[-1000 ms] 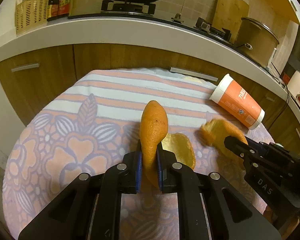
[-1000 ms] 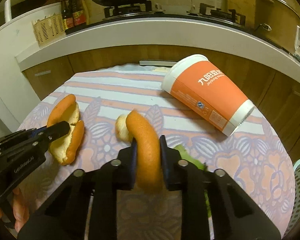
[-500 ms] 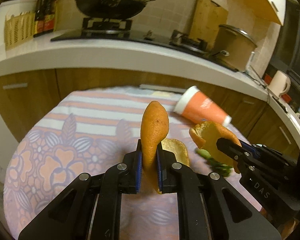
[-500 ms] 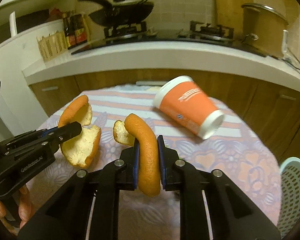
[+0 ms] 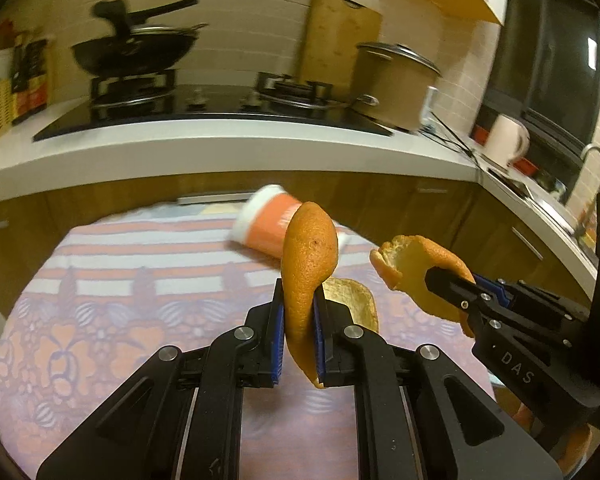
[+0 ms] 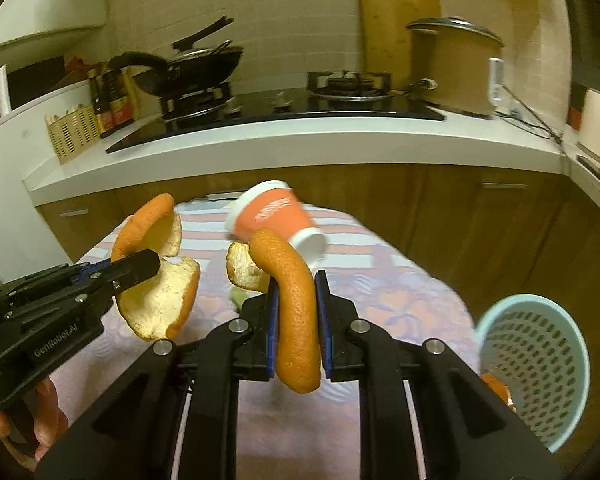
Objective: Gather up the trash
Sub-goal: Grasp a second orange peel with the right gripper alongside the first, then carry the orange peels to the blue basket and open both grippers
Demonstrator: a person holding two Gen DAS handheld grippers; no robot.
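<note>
Both grippers are up off the table (image 6: 400, 280), each set of jaws clamped tight on a peel: left gripper (image 5: 298, 312) and right gripper (image 6: 296, 304), peels (image 5: 308, 264) (image 6: 296, 312) aloft, likely bound for the basket (image 6: 536, 372) off the table's right edge.

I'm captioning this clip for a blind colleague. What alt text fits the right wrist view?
The right gripper pinches a curved strip of orange peel above a patterned tablecloth. At left, the left gripper holds a larger peel. An orange paper cup lies tipped over behind; a pale blue basket stands right.
</note>
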